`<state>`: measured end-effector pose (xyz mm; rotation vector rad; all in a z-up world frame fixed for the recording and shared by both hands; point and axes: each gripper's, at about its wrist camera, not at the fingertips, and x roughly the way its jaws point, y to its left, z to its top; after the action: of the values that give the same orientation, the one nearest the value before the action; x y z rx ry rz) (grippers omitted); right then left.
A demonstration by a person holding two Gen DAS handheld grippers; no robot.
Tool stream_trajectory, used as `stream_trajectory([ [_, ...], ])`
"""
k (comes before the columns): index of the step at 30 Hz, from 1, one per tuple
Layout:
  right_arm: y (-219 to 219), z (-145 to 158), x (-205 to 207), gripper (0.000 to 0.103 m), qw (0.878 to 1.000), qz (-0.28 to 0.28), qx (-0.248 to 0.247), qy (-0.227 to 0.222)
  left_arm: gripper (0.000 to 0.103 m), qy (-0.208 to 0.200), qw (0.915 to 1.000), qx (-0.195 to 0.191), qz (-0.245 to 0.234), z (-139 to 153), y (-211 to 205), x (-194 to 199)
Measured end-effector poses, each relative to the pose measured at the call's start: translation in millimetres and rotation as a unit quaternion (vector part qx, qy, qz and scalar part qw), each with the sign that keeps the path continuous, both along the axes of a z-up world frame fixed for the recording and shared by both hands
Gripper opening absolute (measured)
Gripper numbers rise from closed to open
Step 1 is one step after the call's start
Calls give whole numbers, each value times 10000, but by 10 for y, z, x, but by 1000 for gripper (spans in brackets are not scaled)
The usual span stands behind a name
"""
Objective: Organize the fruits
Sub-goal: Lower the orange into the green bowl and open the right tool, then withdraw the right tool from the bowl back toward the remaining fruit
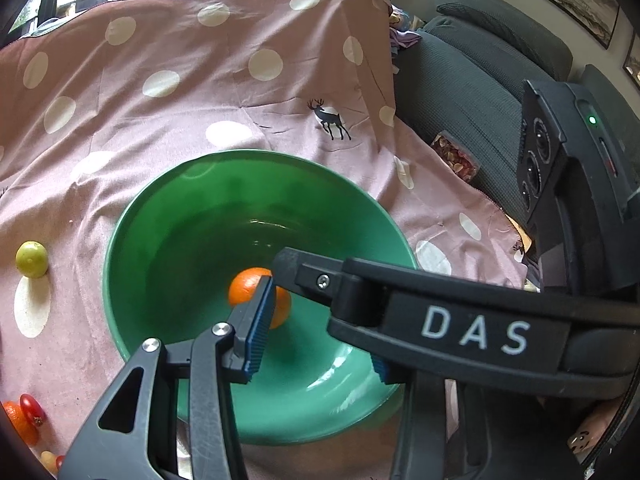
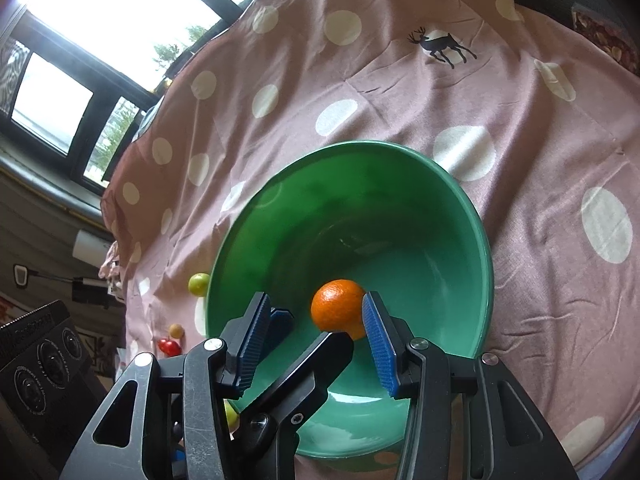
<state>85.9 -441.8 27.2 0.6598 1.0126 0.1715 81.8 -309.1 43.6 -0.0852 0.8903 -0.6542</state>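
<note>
**Orange in the green bowl, both grippers over it**

We find the orange (image 2: 338, 309) lying low inside the green bowl (image 2: 476, 248), against the inner wall on the side nearest us. In the right wrist view it sits just ahead of our right gripper (image 2: 316, 344), a little towards the right-hand pad (image 2: 378, 344), which overlaps its edge. We cannot tell whether that pad touches the fruit. The other pad stands well clear of it, so the jaws are parted at a moderate width and nothing is squeezed between them.

In the left wrist view the orange (image 1: 250, 286) shows just beyond the tip of our left gripper's (image 1: 316, 336) left pad (image 1: 260, 324), which partly covers it. The finger of the right gripper, marked DAS, crosses this view from the right and hides most of the left gripper's other pad. The left jaws stand apart at a modest gap, with bare bowl (image 1: 168, 216) floor between them and no fruit pinched.

The bowl rests on a pink cloth (image 1: 200, 80) with white dots and a small deer print (image 1: 330, 120). On the cloth left of the bowl lies a small green fruit (image 1: 32, 259). Nearer the lower left corner are another orange (image 1: 18, 420), touching a red tomato (image 1: 32, 408), and some small yellowish pieces. A dark armchair (image 1: 472, 80) stands beyond the cloth to the right, and a window (image 2: 100, 20) to the left.
</note>
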Motion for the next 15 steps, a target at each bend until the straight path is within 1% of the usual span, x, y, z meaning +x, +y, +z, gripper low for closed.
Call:
stream_trajectory([
  [2, 25, -2, 9, 48, 9998, -80, -186, 84, 42, -32, 10000, -13, 18, 23, 35, -31],
  [4, 48, 30, -2, 49, 9994, -127, -322, 75, 43, -52, 9999, -120, 41, 58, 108, -54],
  [5, 57, 56, -15, 49, 9993, -129, -345, 17, 43, -61, 9998, -148, 69, 83, 149, -71],
  [8, 88, 147, -57, 58, 9989, -136, -412, -183, 43, -183, 9994, -200, 201, 172, 289, -133],
  [10, 120, 218, -91, 58, 9981, -164, -503, -308, 44, -278, 9989, -244, 299, 235, 405, -183],
  [15, 249, 405, -171, 59, 9972, -10, -383, -646, 57, -368, 9963, -386, 679, 338, 742, -277],
])
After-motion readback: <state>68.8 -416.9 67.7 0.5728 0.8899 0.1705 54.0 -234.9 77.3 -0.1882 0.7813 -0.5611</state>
